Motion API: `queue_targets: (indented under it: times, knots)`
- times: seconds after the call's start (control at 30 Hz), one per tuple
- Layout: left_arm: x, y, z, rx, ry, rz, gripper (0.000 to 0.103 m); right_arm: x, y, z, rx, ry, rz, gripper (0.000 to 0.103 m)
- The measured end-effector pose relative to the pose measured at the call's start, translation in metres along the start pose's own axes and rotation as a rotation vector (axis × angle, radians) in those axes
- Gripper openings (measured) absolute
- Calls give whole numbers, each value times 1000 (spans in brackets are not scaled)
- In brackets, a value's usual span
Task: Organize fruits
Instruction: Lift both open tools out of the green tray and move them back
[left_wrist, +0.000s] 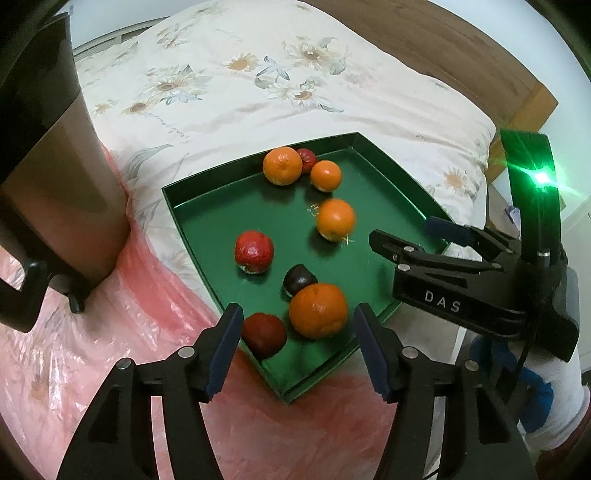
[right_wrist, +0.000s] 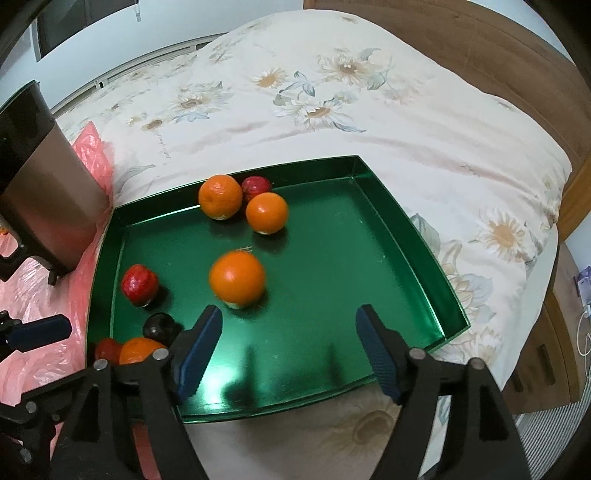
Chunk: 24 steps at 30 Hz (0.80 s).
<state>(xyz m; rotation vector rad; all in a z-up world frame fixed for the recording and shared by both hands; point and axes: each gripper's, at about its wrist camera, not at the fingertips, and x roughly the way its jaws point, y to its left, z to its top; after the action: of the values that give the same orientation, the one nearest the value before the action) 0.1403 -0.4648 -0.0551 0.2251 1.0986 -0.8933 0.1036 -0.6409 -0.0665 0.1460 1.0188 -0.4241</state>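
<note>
So there's a shallow shiny green square tray (right_wrist: 406, 229) sitting on a bed with a cream sunflower-print quilt (right_wrist: 369, 110), and it's got round oranges, red apple-looking fruits and one dark plum-like fruit (left_wrist: 298, 278) scattered in it. The left tongs (left_wrist: 295, 350) are spread apart with nothing pinched, hovering over the big orange (left_wrist: 317, 310) and a red fruit (left_wrist: 264, 334) in the tray's near corner. The right tongs (right_wrist: 288, 350) are gaping wide and empty above bare tray floor, with a slightly blurry orange (right_wrist: 237, 277) just beyond them.

2 near, downward wrist views sharing tray (left_wrist: 192, 206)
</note>
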Motion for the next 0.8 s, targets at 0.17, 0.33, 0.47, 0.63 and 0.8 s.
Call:
queue_targets:
  times: [0.17, 0.33, 0.47, 0.63, 0.8]
  knots:
    - [-7, 4, -8, 7, 14, 3, 60, -3, 5, -1, 0, -2, -6, 103]
    - [-11, 15, -16, -10, 25, -9, 60, -6, 14, -3, -3, -2, -5, 103]
    - [-15, 23, -25, -22, 26, -9, 60, -8, 20, -4, 9, 0, 14, 103]
    - [-21, 38, -36, -45, 23, 22, 60, -10, 33, -8, -5, 8, 23, 103]
    - [-27, 53, -46, -52, 26, 56, 60, -12, 40, -13, 0, 15, 32, 103]
